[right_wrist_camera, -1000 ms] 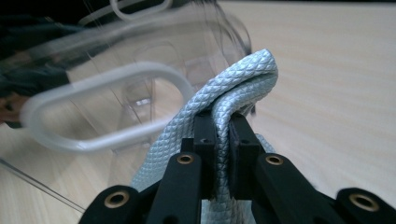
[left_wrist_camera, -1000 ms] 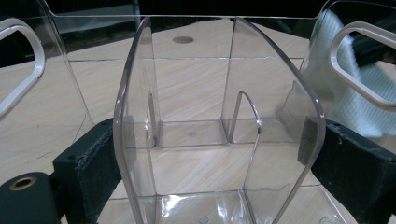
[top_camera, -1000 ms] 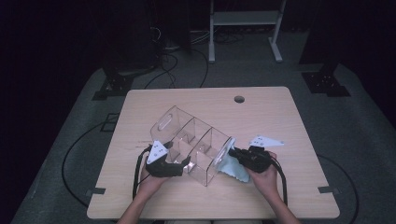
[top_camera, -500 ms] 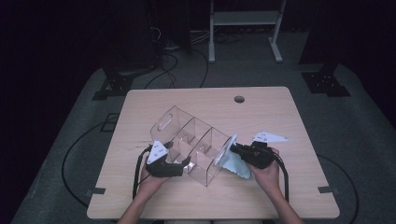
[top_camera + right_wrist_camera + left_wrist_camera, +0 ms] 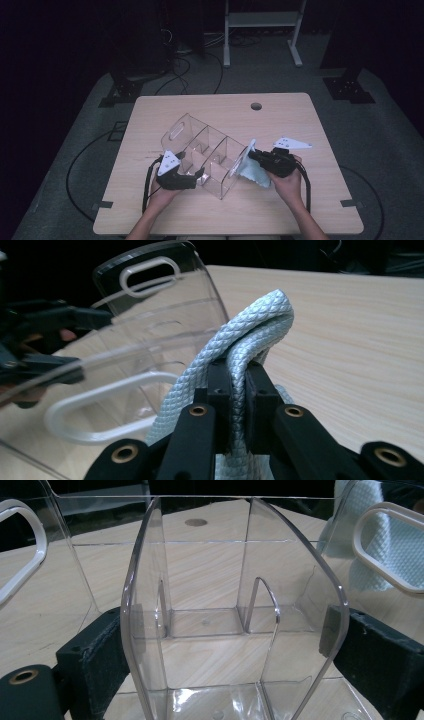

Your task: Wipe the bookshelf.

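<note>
A clear plastic organizer point(image 5: 200, 145) with several compartments and handle slots lies tilted on the wooden table point(image 5: 300, 210). My left gripper point(image 5: 199, 176) is shut on its near end. In the left gripper view the two black pads point(image 5: 372, 655) press on the outer sides of a clear compartment point(image 5: 210, 580). My right gripper point(image 5: 253, 156) is shut on a folded light blue cloth point(image 5: 250, 175), which rests against the organizer's right end wall. In the right gripper view the cloth point(image 5: 260, 315) loops out from between the shut jaws point(image 5: 237, 375), beside the end wall with its white-edged handle slot point(image 5: 150, 270).
A round cable hole point(image 5: 256, 106) sits near the table's far edge. Past the table, cables point(image 5: 185, 60) trail over the grey floor, with a white frame point(image 5: 260, 20) and black stand feet point(image 5: 350, 85) behind. Bare tabletop lies to the right and at the front.
My right gripper, with the cloth in it, has shifted slightly away from the person along the organizer's end wall. The left gripper and the organizer have stayed still.
</note>
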`<state>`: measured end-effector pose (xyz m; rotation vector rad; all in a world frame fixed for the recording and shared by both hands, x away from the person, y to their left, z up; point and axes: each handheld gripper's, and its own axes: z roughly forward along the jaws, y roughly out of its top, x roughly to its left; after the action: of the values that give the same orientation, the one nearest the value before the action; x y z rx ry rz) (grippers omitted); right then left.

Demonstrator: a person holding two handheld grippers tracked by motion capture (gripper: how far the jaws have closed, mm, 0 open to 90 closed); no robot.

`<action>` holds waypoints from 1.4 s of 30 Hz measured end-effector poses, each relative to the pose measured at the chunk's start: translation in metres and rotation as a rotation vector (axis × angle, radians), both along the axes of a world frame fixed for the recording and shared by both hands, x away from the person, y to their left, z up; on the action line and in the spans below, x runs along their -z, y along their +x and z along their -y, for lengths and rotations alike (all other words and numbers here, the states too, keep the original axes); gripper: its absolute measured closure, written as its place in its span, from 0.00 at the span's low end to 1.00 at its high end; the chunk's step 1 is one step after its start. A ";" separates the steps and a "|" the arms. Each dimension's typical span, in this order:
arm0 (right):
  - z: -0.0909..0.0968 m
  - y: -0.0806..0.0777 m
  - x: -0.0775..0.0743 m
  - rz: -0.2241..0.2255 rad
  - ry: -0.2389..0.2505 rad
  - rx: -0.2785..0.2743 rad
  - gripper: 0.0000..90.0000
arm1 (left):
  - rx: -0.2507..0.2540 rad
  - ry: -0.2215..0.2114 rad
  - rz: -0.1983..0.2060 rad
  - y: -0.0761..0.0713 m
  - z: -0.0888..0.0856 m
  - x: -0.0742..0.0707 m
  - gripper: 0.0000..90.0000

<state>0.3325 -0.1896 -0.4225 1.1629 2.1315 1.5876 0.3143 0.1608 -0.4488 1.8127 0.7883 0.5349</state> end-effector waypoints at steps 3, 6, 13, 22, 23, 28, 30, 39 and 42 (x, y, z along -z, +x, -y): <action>-0.007 -0.009 -0.008 0.018 0.009 -0.043 0.93 | -0.005 0.007 -0.001 0.000 0.000 0.000 0.08; -0.012 -0.015 -0.013 0.041 -0.021 -0.065 0.93 | 0.000 0.005 -0.001 0.000 0.000 0.000 0.08; -0.004 -0.007 -0.010 0.019 -0.009 -0.028 0.93 | -0.001 0.002 0.003 0.000 0.002 0.000 0.08; -0.013 -0.018 -0.014 0.037 -0.033 -0.068 0.93 | -0.014 -0.001 0.003 0.000 0.004 0.000 0.08; -0.015 -0.020 -0.014 0.038 -0.034 -0.075 0.93 | -0.018 -0.001 0.003 0.001 0.004 0.000 0.08; -0.030 -0.037 -0.015 0.054 -0.025 -0.160 0.93 | -0.026 0.000 0.003 0.002 0.004 0.001 0.08; -0.030 -0.037 -0.016 0.070 -0.050 -0.147 0.93 | -0.029 -0.004 0.002 0.002 0.004 0.001 0.08; -0.038 -0.043 -0.014 0.057 -0.036 -0.186 0.93 | -0.065 -0.007 0.004 0.002 0.005 0.001 0.08; -0.047 -0.049 -0.012 0.056 -0.040 -0.223 0.93 | -0.067 -0.008 0.003 0.003 0.005 0.001 0.08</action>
<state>0.2830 -0.1429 -0.4110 0.8832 2.3118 1.6373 0.3173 0.1562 -0.4494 1.7832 0.8501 0.5770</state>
